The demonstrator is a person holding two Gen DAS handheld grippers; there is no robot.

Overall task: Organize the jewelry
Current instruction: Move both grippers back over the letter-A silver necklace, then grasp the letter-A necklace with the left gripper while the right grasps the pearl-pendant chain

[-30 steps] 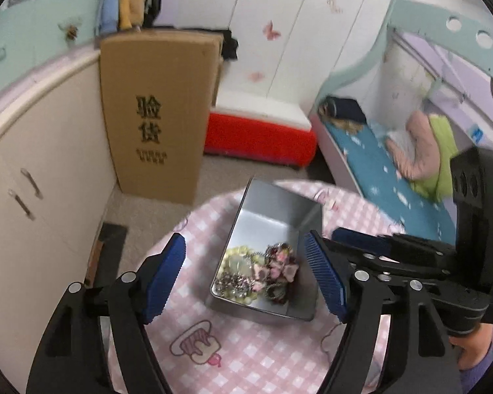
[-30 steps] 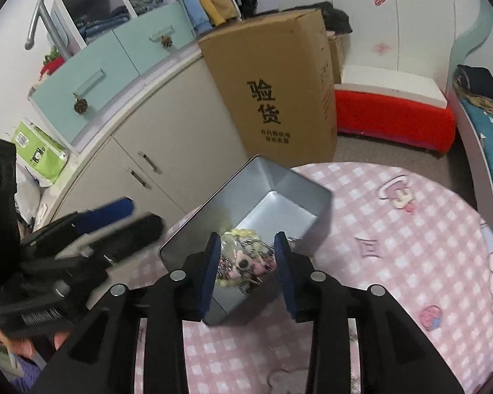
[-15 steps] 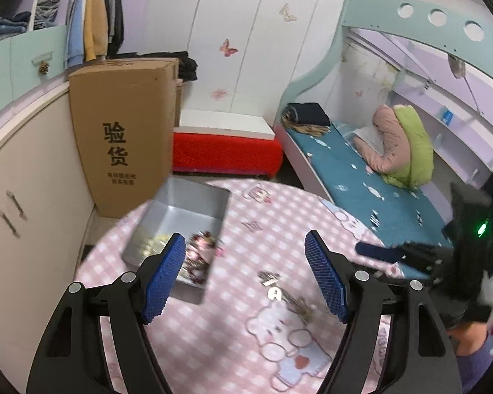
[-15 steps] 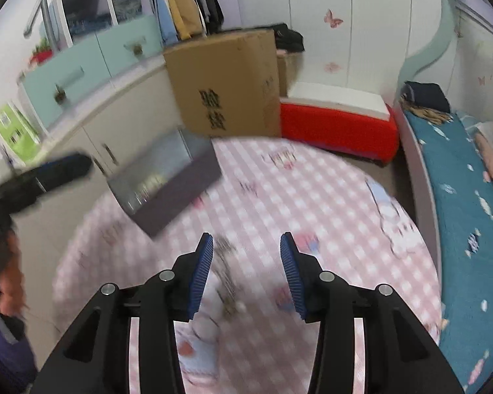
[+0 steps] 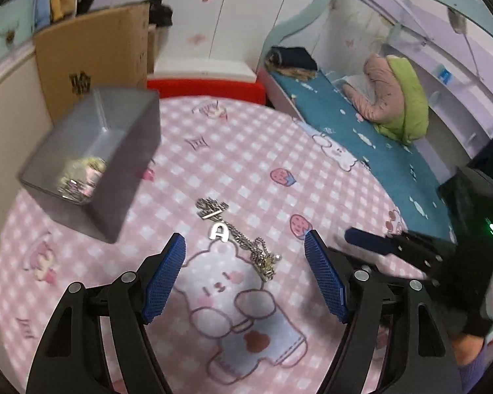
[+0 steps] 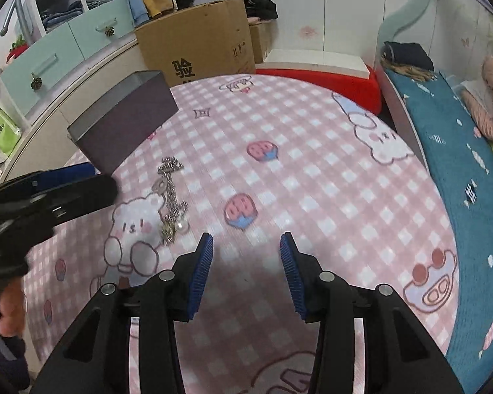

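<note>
Silver chain necklace (image 5: 236, 229) with an "A" pendant (image 5: 219, 231) lies in a loose heap on the pink checked tablecloth (image 5: 246, 170), apart from the grey metal box (image 5: 115, 151) that already holds jewelry. It looks light, limp and snag-prone, so pinching the bunched links seems best. Left gripper (image 5: 245, 274) hovers just short of it, jaws spread; right gripper (image 6: 246, 271) is likewise released, empty.
</note>
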